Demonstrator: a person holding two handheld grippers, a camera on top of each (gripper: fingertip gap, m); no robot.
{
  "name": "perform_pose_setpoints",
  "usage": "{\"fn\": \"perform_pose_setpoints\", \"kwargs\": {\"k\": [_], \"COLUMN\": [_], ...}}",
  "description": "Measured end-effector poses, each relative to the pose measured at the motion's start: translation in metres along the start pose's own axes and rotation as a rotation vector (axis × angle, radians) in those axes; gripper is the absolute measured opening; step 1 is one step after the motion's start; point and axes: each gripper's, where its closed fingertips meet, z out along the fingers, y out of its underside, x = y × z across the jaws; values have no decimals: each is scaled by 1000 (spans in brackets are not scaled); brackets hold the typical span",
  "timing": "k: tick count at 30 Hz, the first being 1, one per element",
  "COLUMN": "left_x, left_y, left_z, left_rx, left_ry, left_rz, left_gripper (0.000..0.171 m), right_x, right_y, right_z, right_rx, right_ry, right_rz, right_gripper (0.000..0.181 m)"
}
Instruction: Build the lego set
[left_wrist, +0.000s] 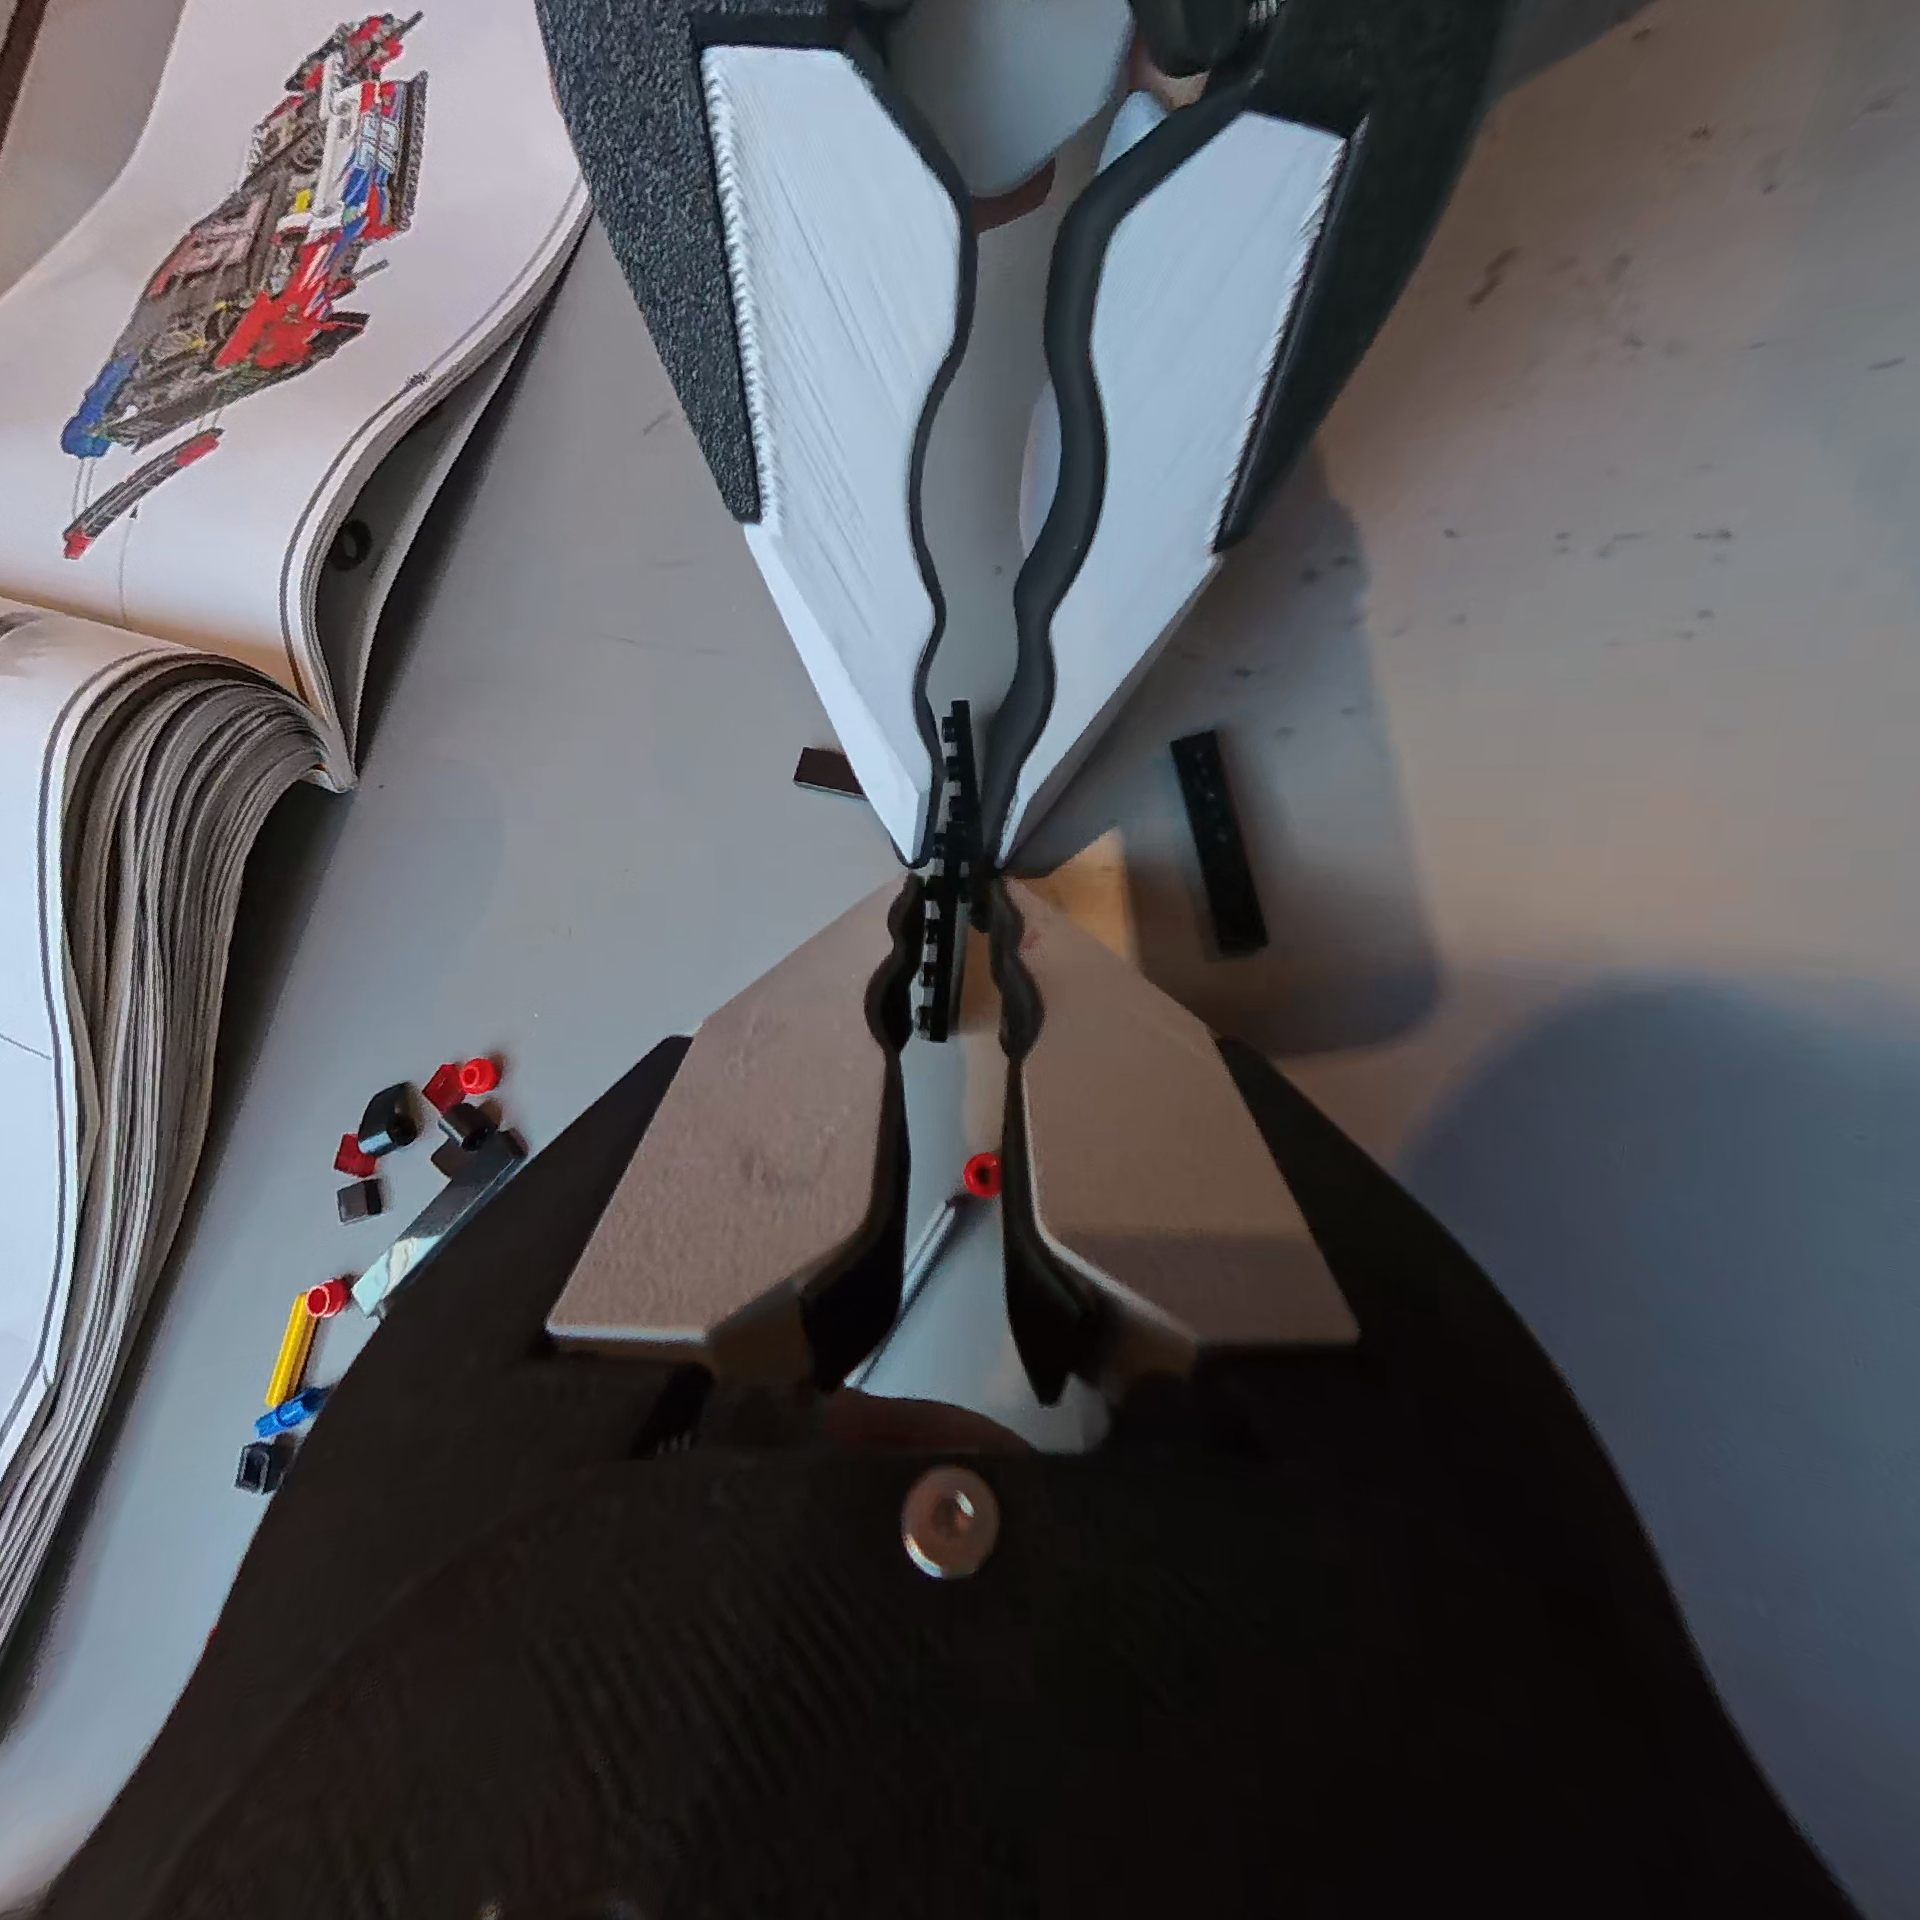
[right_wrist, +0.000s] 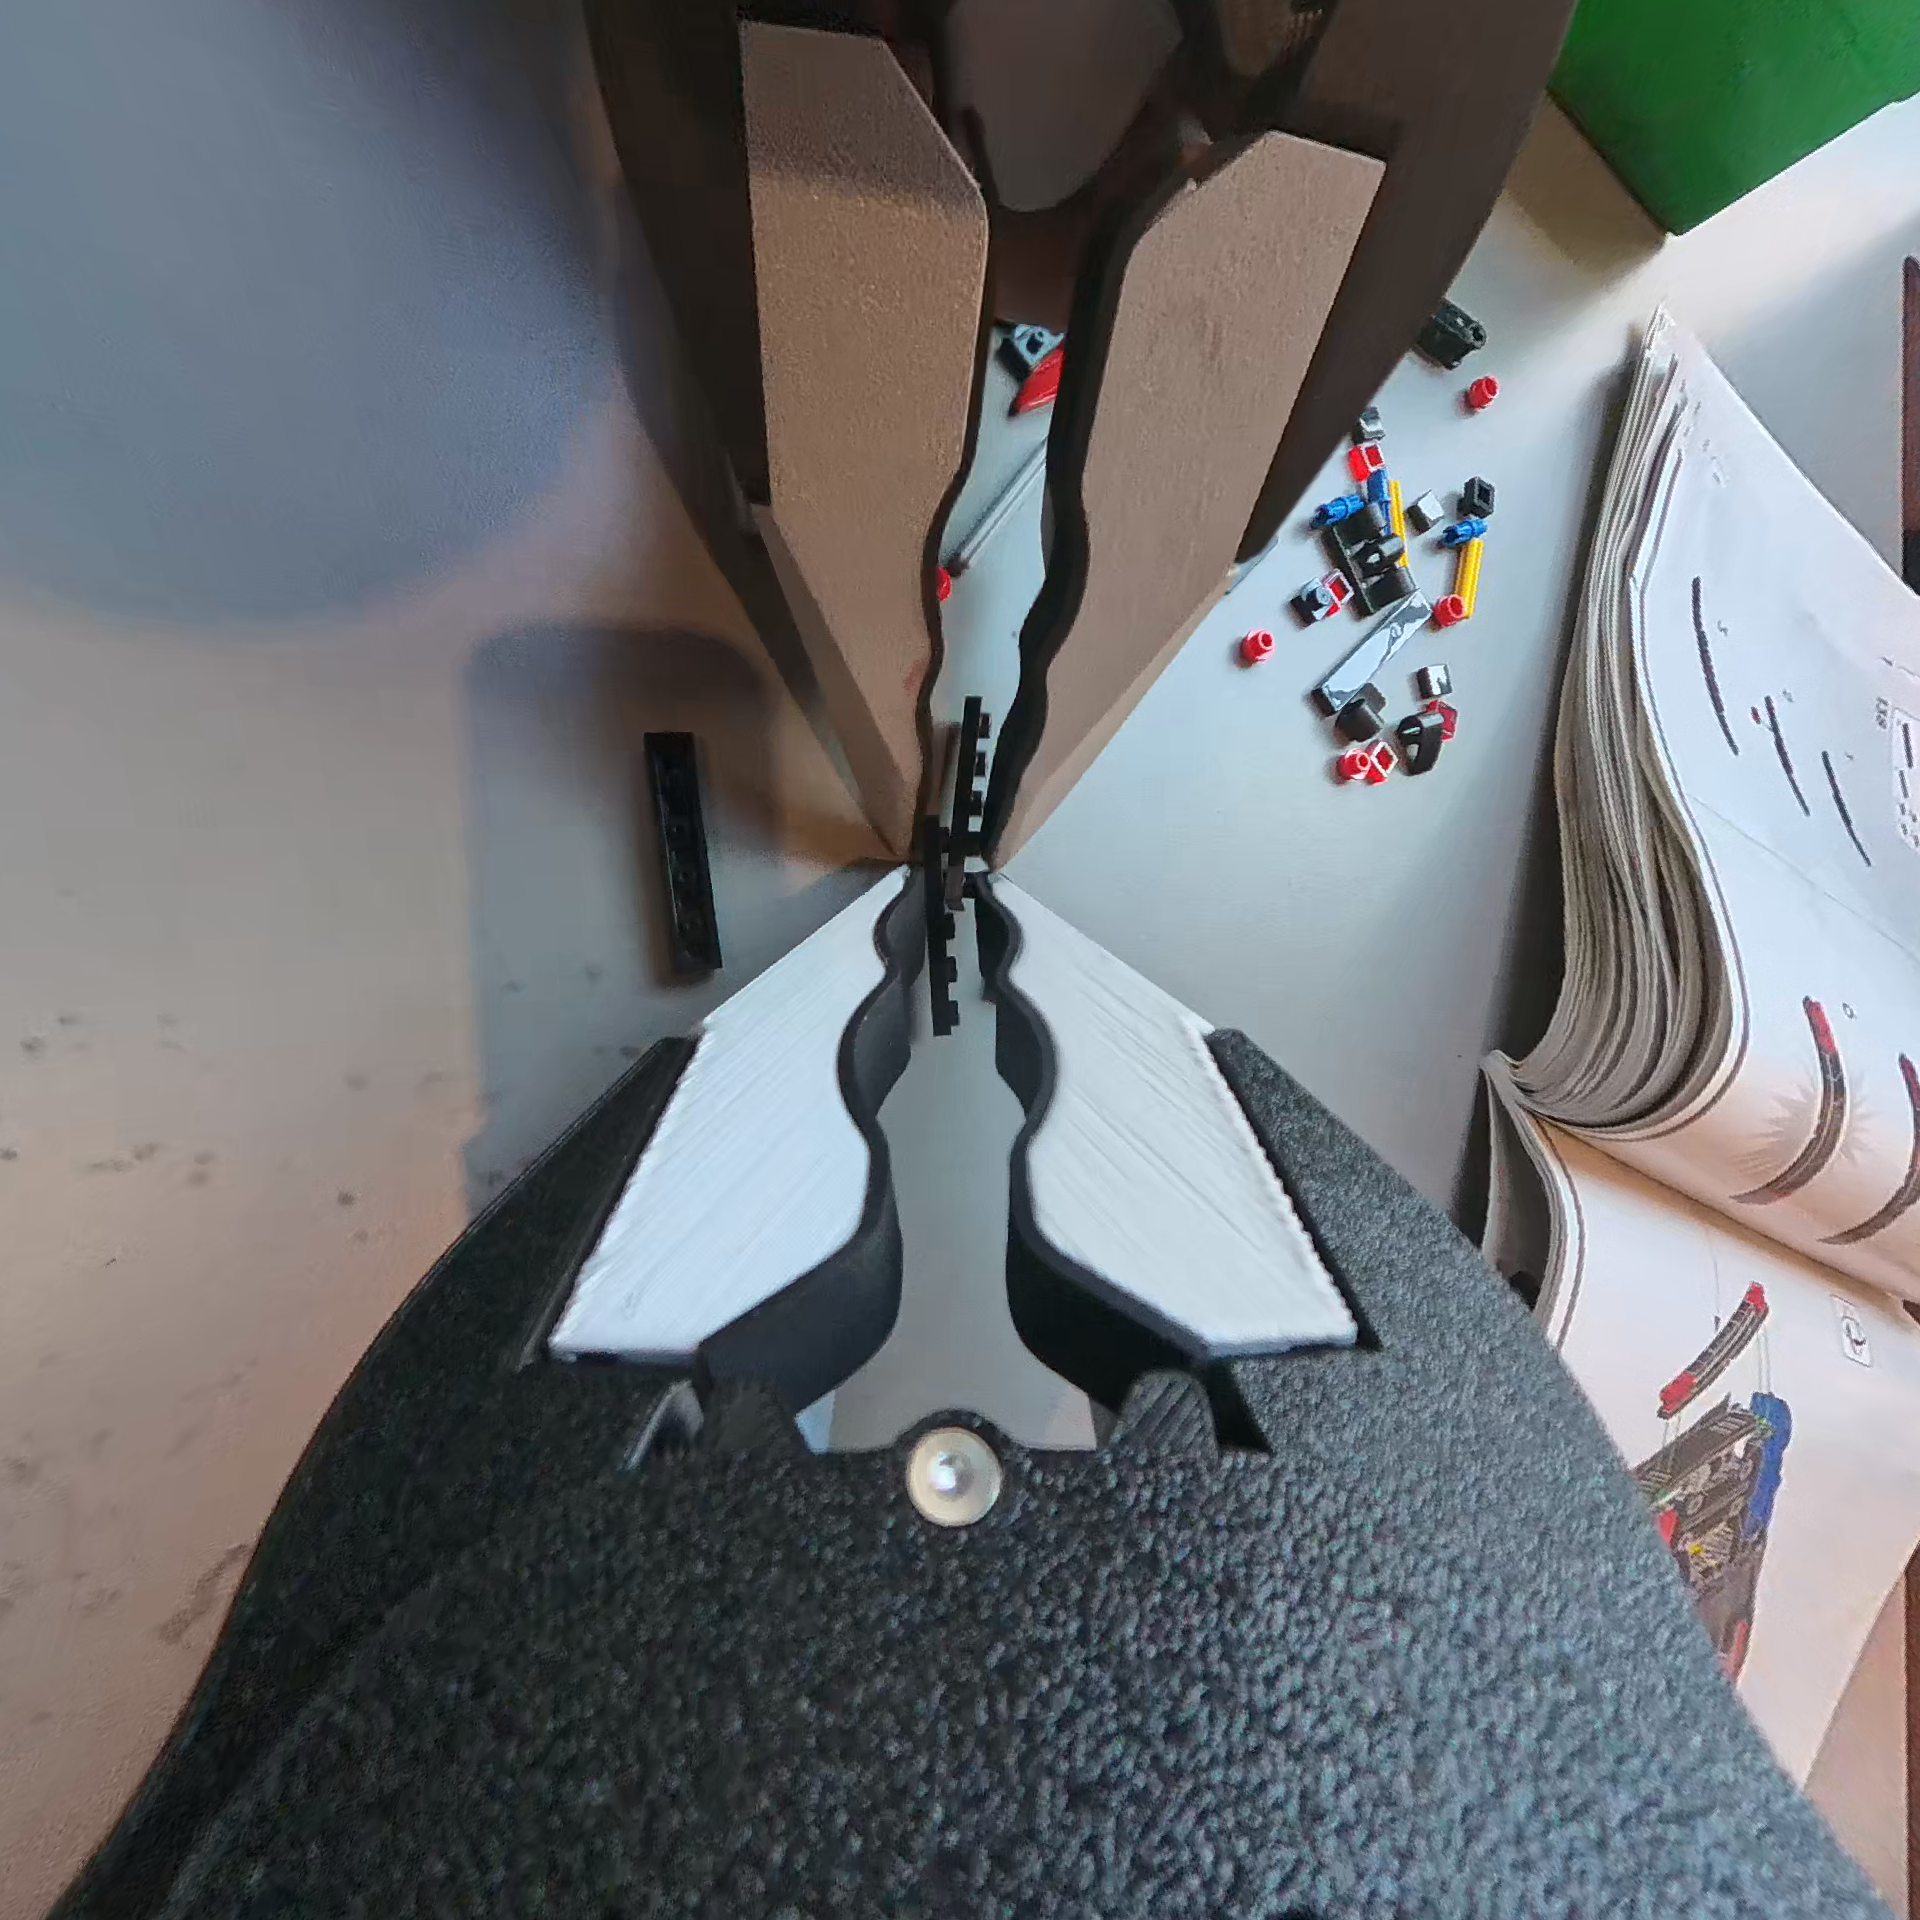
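Observation:
My left gripper (left_wrist: 951, 896), with tan fingers, is shut on a thin black studded plate (left_wrist: 932, 977) held on edge. My right gripper (right_wrist: 951, 890), with white fingers, is shut on a second black studded plate (right_wrist: 940, 966). The two grippers meet tip to tip above the table. The two plates overlap and touch where the tips meet. The right gripper (left_wrist: 956, 847) and its plate (left_wrist: 961, 758) show at the top of the left wrist view. The left gripper (right_wrist: 951, 844) and its plate (right_wrist: 977, 769) show at the top of the right wrist view.
A third black plate (left_wrist: 1216, 842) lies flat on the pale table beside the grippers; it also shows in the right wrist view (right_wrist: 681, 852). Small red, black, yellow and blue pieces (right_wrist: 1382, 603) are scattered by an open instruction book (right_wrist: 1714, 935). A green box (right_wrist: 1745, 94) stands at the far corner. My left and right fingertips are right by each other.

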Motion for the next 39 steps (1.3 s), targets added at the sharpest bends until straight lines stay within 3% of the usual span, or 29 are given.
{"fn": "perform_pose_setpoints", "kwargs": {"k": [17,21,26,39], "left_x": [0,0,0,0], "left_y": [2,3,3,3], "left_z": [0,-1,-1,-1], "left_rx": [-126,-211,-250,-225], "left_ry": [-30,-63,-46,-95], "left_rz": [-93,-111,-145,-49], "left_gripper": [7,7,7,7], "right_x": [1,1,1,1], "right_y": [0,0,0,0], "right_z": [-1,-1,-2,-2], "right_rx": [73,-16,-15,53], "right_ry": [67,124,198,215], "right_rz": [34,-48,-131,-116], "right_gripper": [9,9,9,8]}}
